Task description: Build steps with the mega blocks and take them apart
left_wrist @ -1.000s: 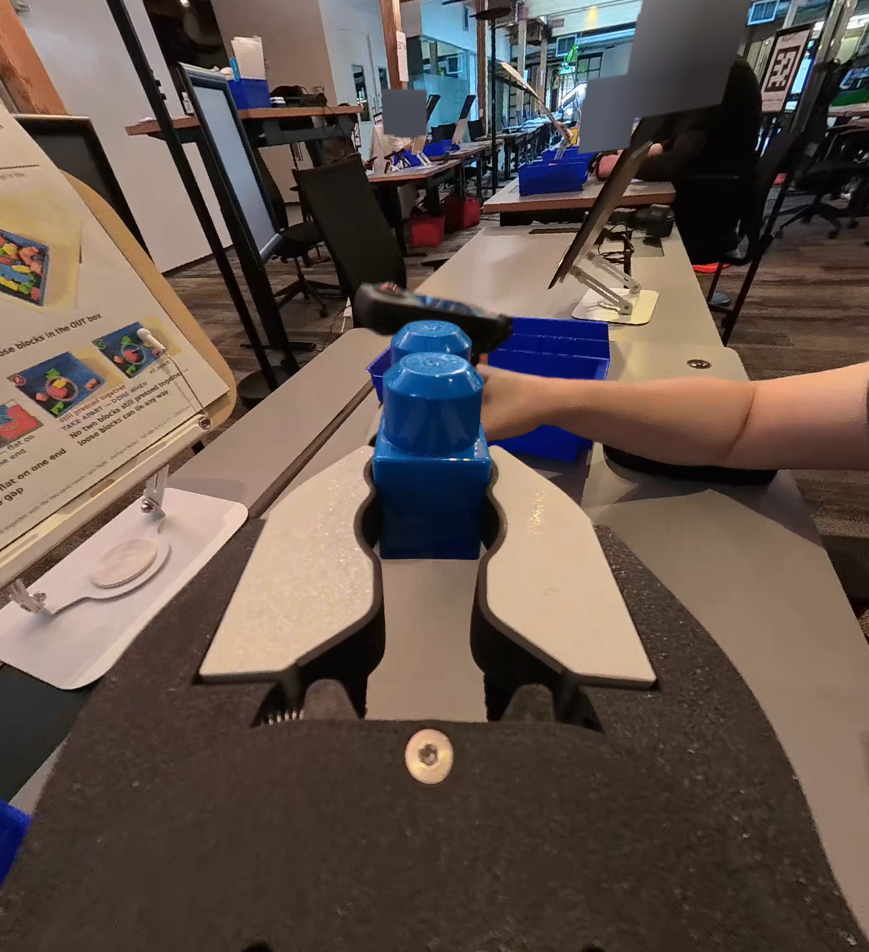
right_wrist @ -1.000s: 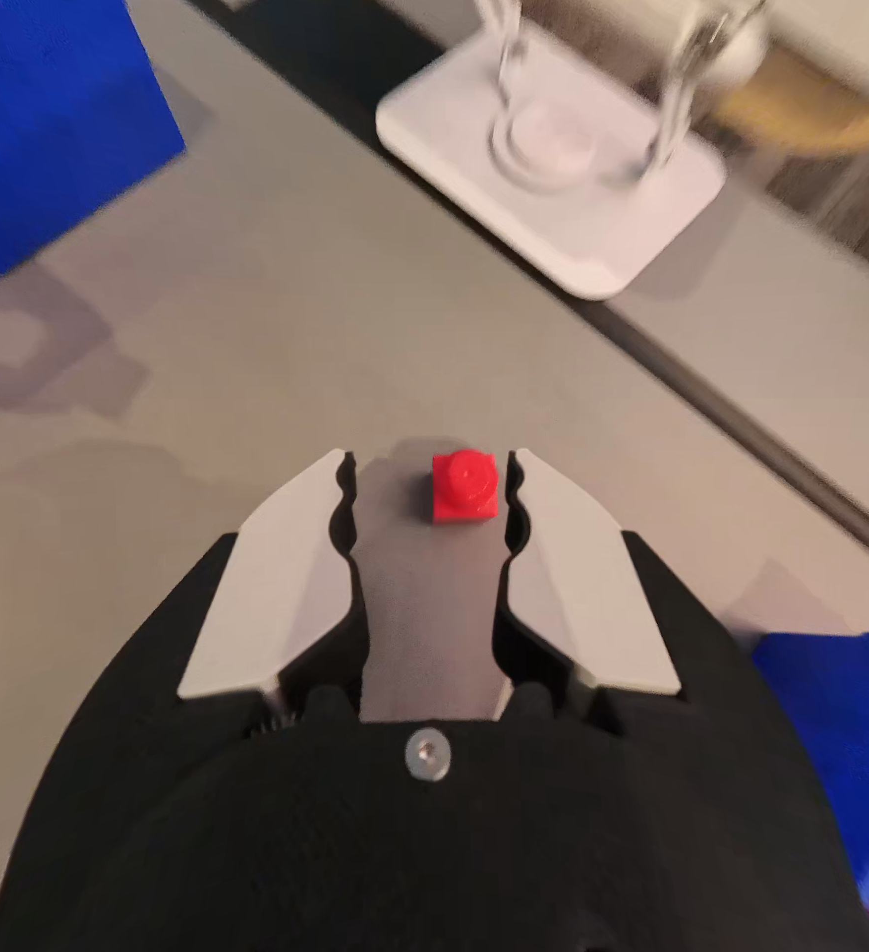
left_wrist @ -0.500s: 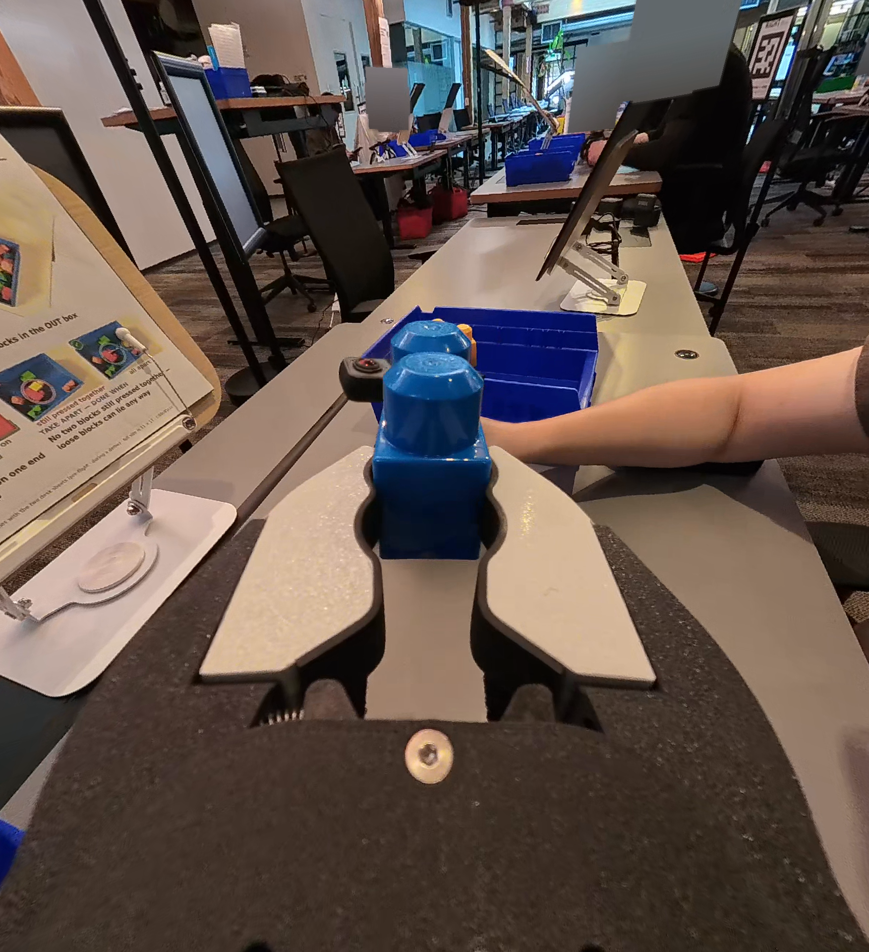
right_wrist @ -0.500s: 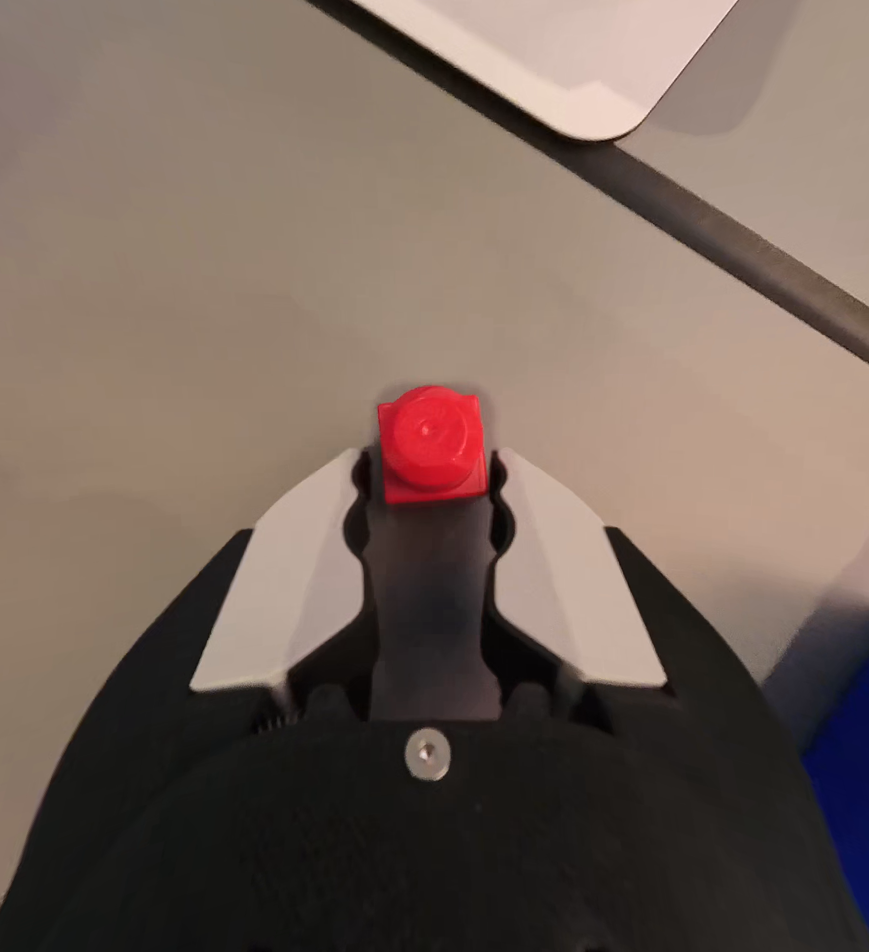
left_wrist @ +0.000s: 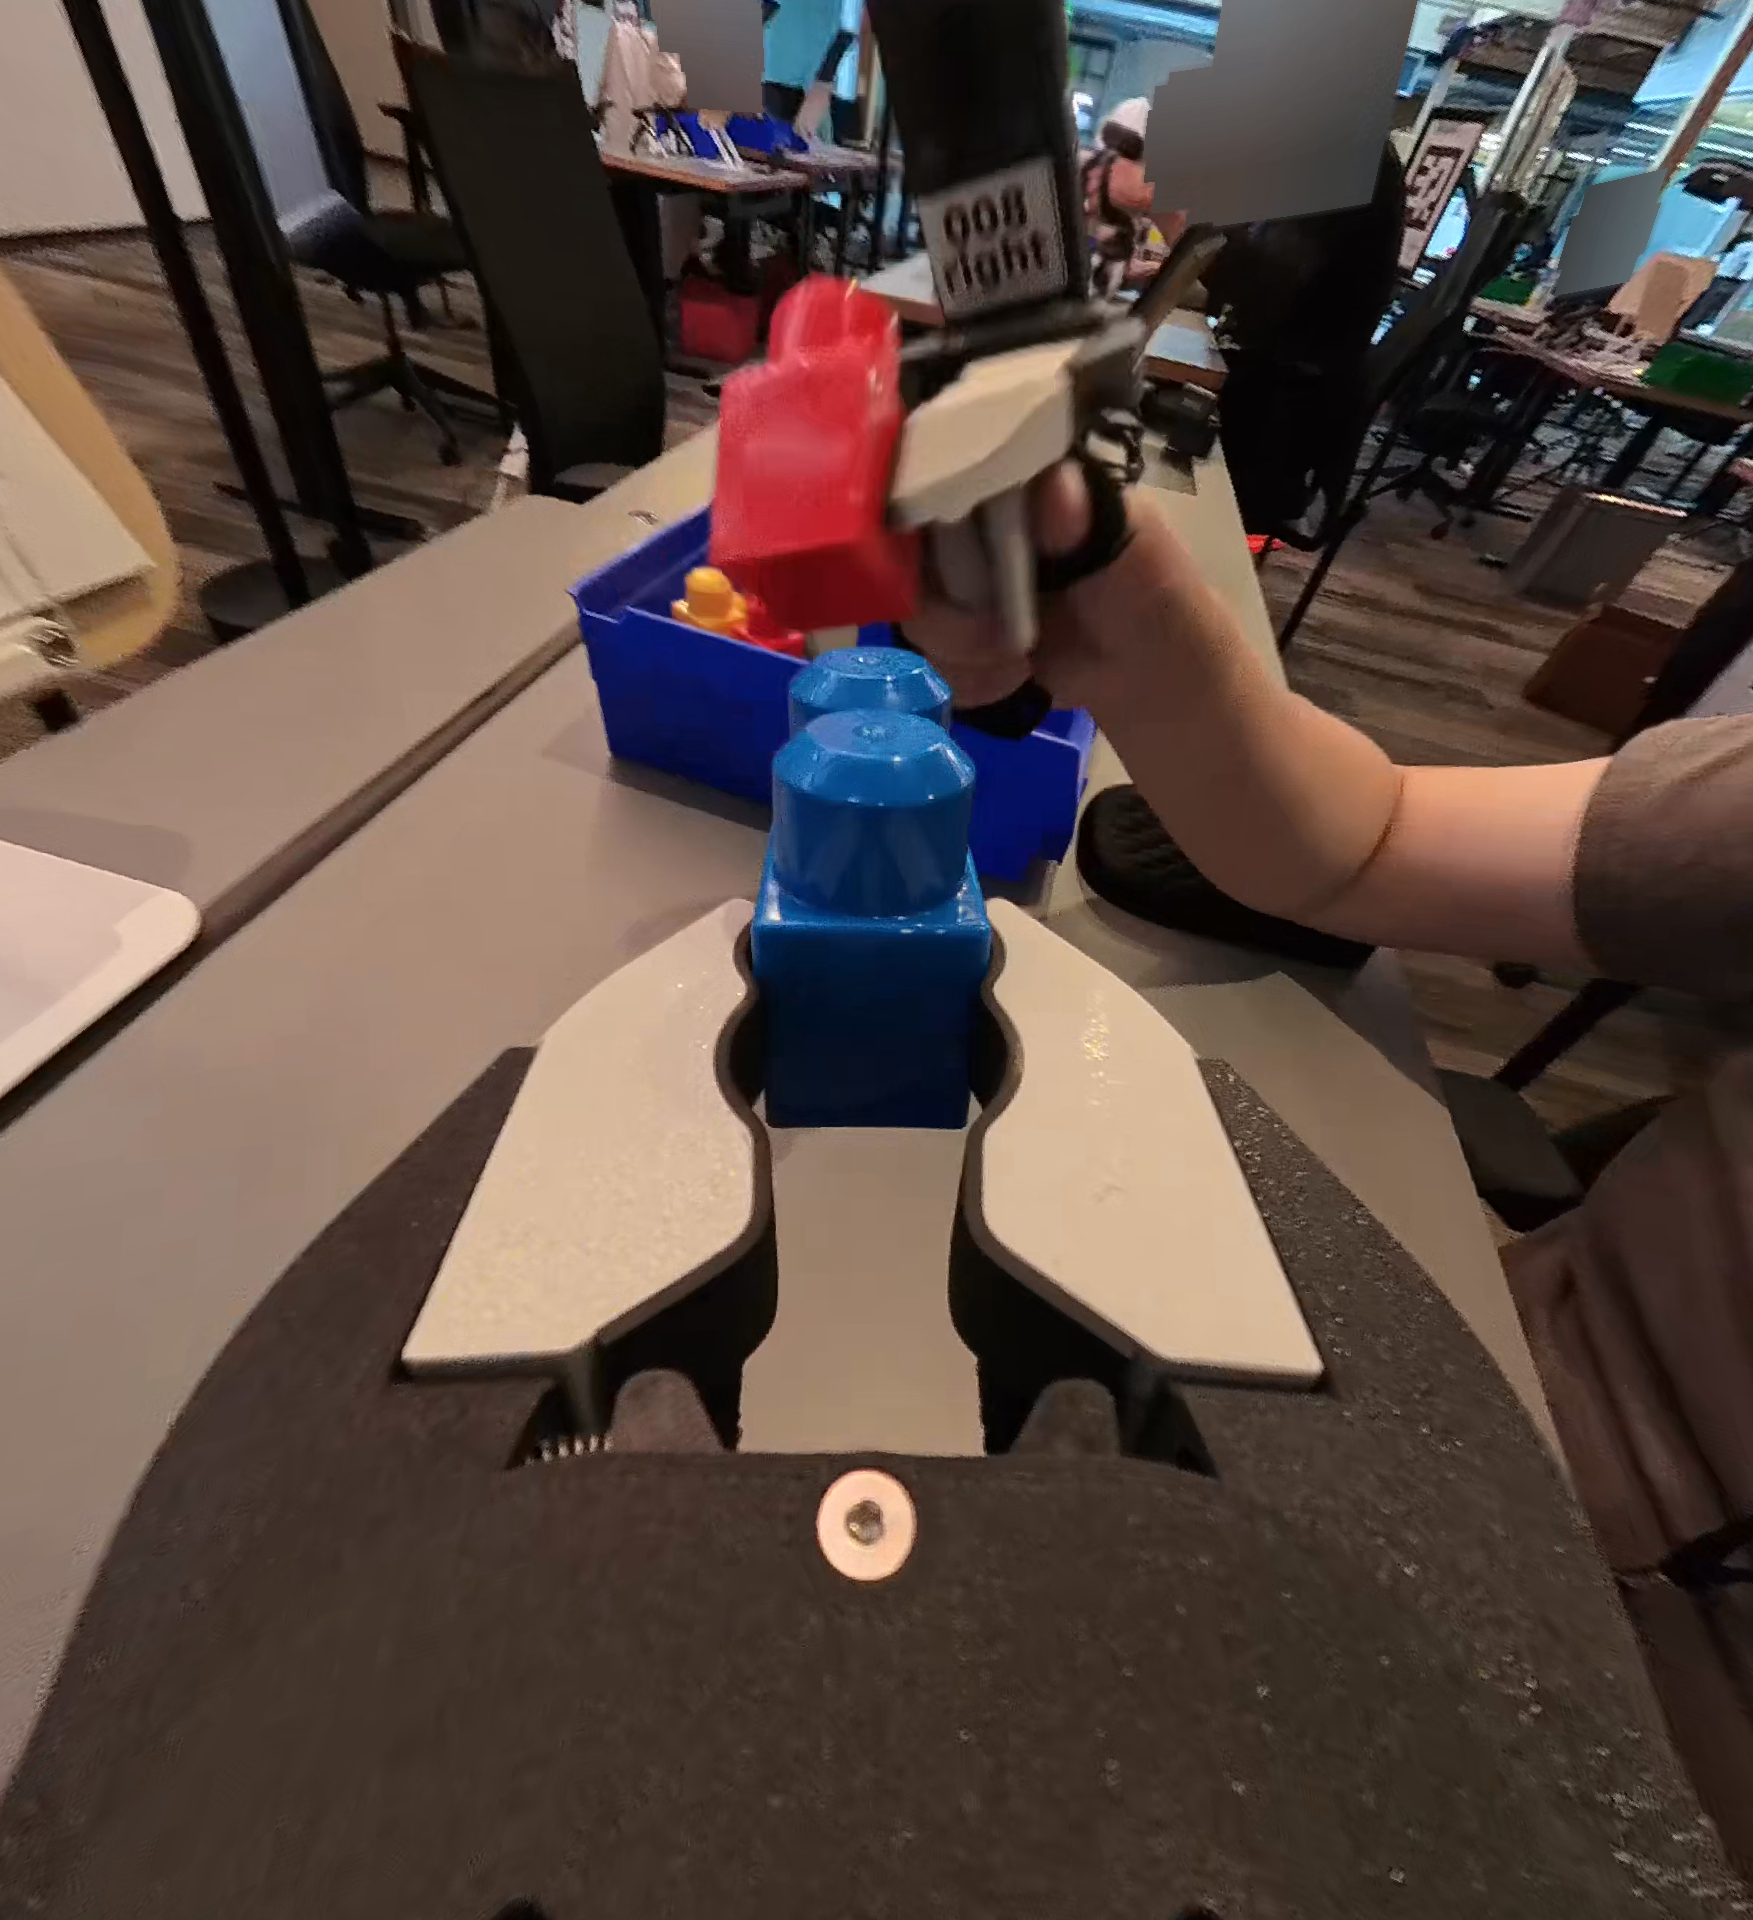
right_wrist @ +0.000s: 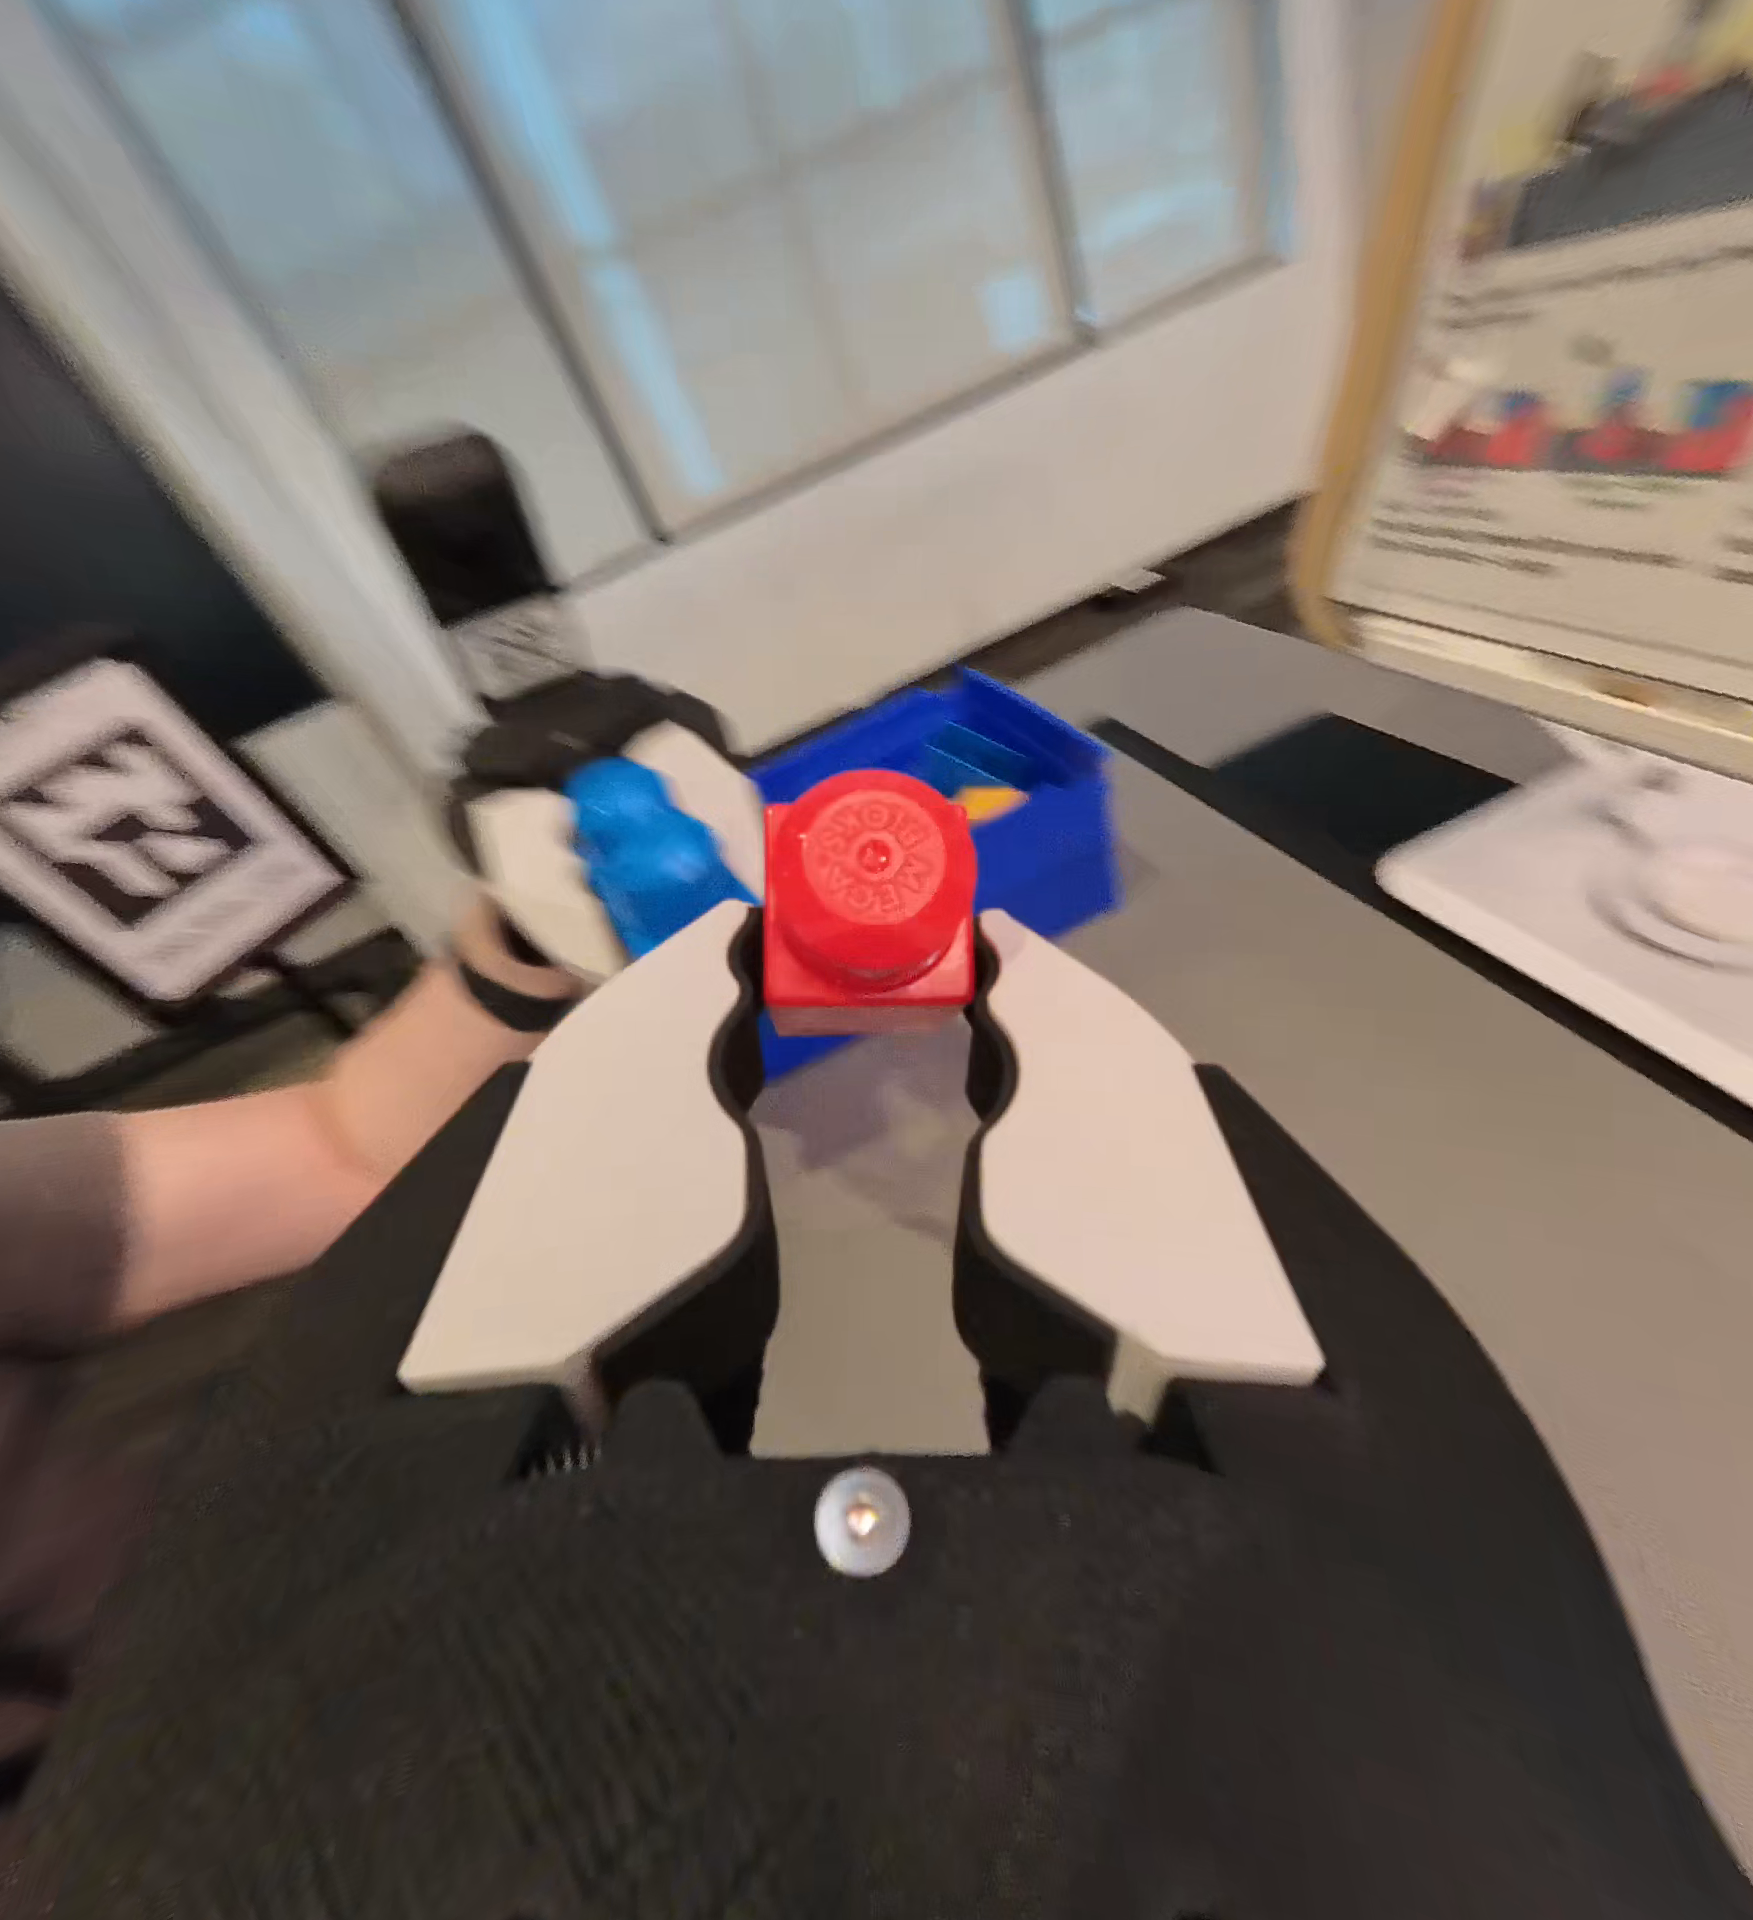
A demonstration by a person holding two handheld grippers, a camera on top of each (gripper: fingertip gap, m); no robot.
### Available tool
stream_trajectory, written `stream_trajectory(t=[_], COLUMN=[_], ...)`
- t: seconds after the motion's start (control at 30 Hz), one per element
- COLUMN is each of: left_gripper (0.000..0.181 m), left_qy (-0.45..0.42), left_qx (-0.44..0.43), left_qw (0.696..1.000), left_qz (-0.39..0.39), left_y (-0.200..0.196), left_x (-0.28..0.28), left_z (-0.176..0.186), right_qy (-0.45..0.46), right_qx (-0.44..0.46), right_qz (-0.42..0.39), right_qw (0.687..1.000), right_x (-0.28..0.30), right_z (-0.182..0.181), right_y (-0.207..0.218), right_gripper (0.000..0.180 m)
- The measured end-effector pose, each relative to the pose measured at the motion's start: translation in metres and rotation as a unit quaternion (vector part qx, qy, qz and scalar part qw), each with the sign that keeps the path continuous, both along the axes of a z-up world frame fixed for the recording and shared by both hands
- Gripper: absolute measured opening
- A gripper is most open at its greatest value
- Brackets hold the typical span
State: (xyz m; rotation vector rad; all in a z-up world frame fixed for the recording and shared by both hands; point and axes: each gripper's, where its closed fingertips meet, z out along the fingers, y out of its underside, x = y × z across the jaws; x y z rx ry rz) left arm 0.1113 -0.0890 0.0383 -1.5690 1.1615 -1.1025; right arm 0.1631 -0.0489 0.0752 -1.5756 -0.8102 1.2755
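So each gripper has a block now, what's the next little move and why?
Probably bring the red block in the right gripper down and level over a stud of the blue block that the left gripper holds. The red block hangs tilted above and beyond it, not touching, so it needs lining up before pressing on.

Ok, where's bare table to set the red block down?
Bare grey table lies between the white stand base and the blue block in the left tongs. Crowded beyond: blue bin, and the right tongs holding the red block.
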Motion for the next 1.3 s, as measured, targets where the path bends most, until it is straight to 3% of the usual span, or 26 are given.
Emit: stream_trajectory(t=[0.1, 0.27, 0.47, 0.8, 1.3], left_gripper=[0.036, 0.036, 0.036, 0.035, 0.035], left_qy=[0.005, 0.037, 0.043, 0.006, 0.004], left_qx=[-0.026, -0.044, -0.079, -0.129, -0.128], left_qw=[0.999, 0.997, 0.992, 0.984, 0.986], left_qz=[-0.024, -0.048, -0.094, -0.12, -0.108], left_y=[-0.006, -0.014, -0.03, -0.036, -0.036], left_x=[0.014, 0.023, 0.03, 0.034, 0.034], left_z=[-0.012, -0.027, -0.031, -0.025, -0.02], right_qy=[-0.029, -0.135, -0.155, -0.163, -0.141], right_qx=[0.007, 0.021, -0.006, 0.0, -0.018], right_qz=[0.08, 0.125, 0.169, 0.172, 0.16], right_qw=[0.996, 0.983, 0.973, 0.972, 0.977], right_x=[-0.009, -0.017, -0.015, -0.015, -0.016], right_z=[0.001, -0.029, -0.035, -0.036, -0.029], right_y=[-0.026, -0.04, -0.053, -0.059, -0.06], right_gripper=[0.036, 0.037, 0.036, 0.037, 0.037])
